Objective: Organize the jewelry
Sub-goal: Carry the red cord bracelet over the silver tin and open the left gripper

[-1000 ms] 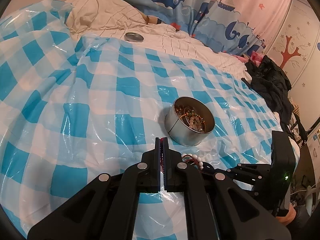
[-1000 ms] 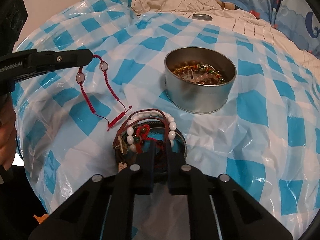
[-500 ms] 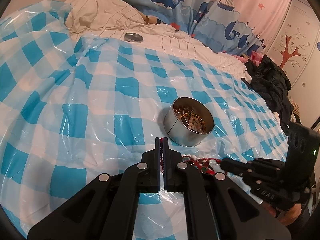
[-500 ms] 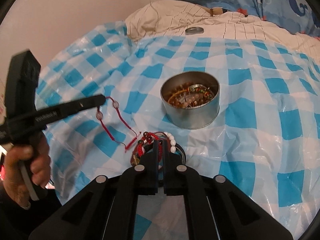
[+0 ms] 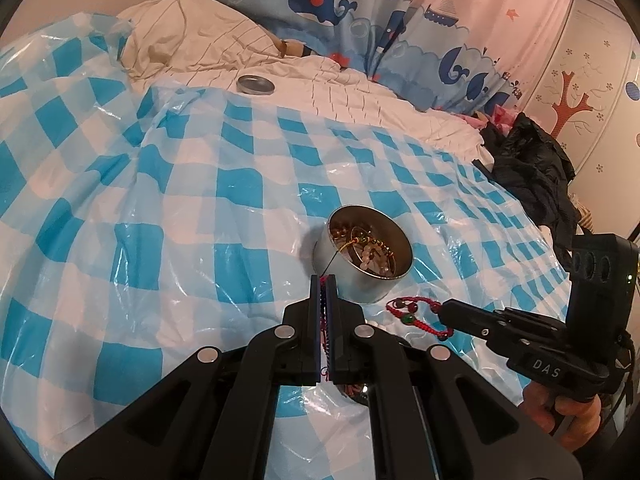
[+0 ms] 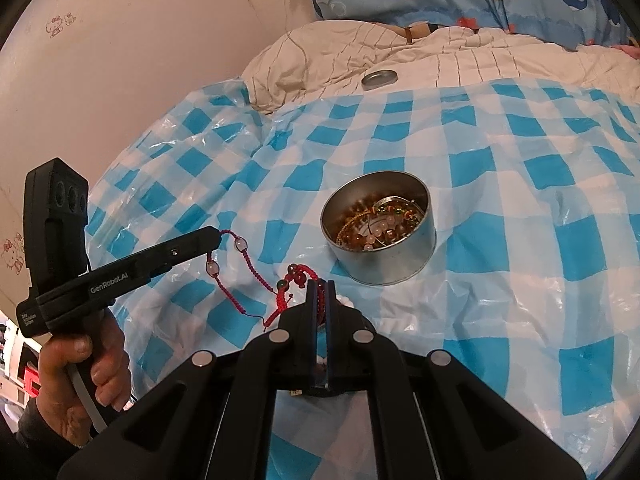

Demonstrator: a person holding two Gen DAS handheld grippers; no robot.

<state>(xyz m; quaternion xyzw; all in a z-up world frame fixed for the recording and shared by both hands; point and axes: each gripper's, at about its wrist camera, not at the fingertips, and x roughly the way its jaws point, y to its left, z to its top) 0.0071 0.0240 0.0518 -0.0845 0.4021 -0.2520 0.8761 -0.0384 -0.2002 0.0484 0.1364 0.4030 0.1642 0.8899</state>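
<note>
A round metal tin holding several bracelets stands on the blue-checked plastic sheet. My left gripper is shut on a red cord bracelet with two pale beads, which dangles left of the tin. Just in front of the tin, my right gripper is shut on a red beaded bracelet with a green bead and holds it above the sheet. White beads of the remaining pile peek out under the right fingers.
The tin's lid lies far back on the cream bedding. Whale-print curtains hang behind the bed. Dark clothes are heaped at the right edge. A person's hand grips the left tool.
My right gripper has risen and rolled, lifting the red beaded bracelet off the pile near the tin. The left gripper has kept still with its red cord bracelet.
</note>
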